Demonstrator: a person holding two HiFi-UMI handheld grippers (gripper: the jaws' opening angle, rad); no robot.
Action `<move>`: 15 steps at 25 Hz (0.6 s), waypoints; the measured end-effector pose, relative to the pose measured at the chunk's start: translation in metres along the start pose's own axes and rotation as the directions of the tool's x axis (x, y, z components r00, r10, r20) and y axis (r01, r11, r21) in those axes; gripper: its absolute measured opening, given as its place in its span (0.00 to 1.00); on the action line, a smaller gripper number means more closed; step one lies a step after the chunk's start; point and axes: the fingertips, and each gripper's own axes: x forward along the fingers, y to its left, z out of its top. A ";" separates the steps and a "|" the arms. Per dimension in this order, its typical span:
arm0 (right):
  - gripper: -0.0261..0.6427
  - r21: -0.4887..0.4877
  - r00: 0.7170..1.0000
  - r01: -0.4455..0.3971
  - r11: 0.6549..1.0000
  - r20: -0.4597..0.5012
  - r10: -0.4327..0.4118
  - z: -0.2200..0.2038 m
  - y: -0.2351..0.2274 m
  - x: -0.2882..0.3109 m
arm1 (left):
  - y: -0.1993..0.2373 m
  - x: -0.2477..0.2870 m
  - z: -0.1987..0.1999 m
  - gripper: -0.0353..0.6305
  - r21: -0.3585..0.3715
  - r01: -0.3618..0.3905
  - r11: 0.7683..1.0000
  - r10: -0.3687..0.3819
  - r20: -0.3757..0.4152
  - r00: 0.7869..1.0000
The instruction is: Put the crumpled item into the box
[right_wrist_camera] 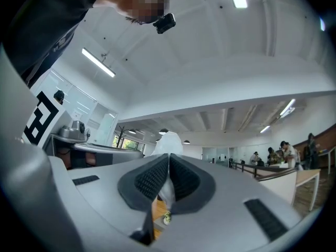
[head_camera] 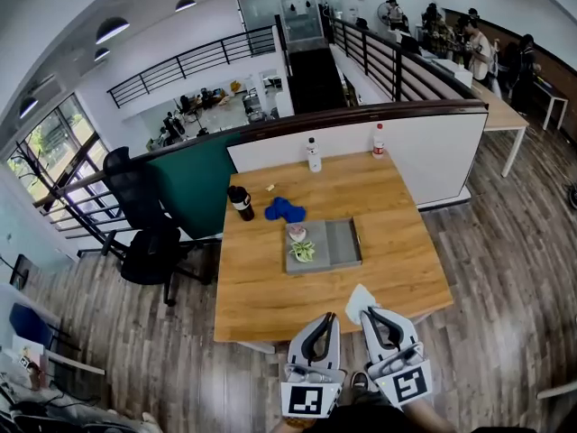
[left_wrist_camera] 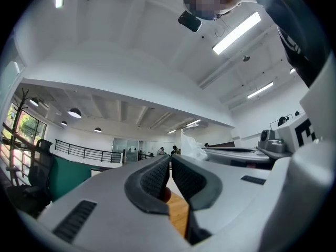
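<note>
A white crumpled item (head_camera: 359, 299) sticks out past the tips of my right gripper (head_camera: 367, 313), which is shut on it just over the near edge of the wooden table (head_camera: 397, 269). In the right gripper view the same white item (right_wrist_camera: 169, 143) is pinched between the pads and rises above them. My left gripper (head_camera: 330, 317) hovers right beside it, shut with nothing in it; its pads (left_wrist_camera: 157, 176) meet. The grey box (head_camera: 356, 242) lies in the middle of the table, beyond both grippers, with a pinkish and a green-yellow thing (head_camera: 301, 249) at its left end.
A blue cloth (head_camera: 285, 210) and a dark bottle (head_camera: 240, 202) sit left of the box. Two small bottles (head_camera: 313, 154) (head_camera: 379, 141) stand along the far edge by a white partition. A black office chair (head_camera: 144, 233) is to the table's left.
</note>
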 end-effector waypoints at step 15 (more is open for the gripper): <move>0.06 0.006 0.996 -0.090 0.996 0.027 0.090 -0.016 -0.047 0.015 | -0.021 0.042 -0.006 0.10 0.107 -0.071 0.992 0.075 -0.033 0.997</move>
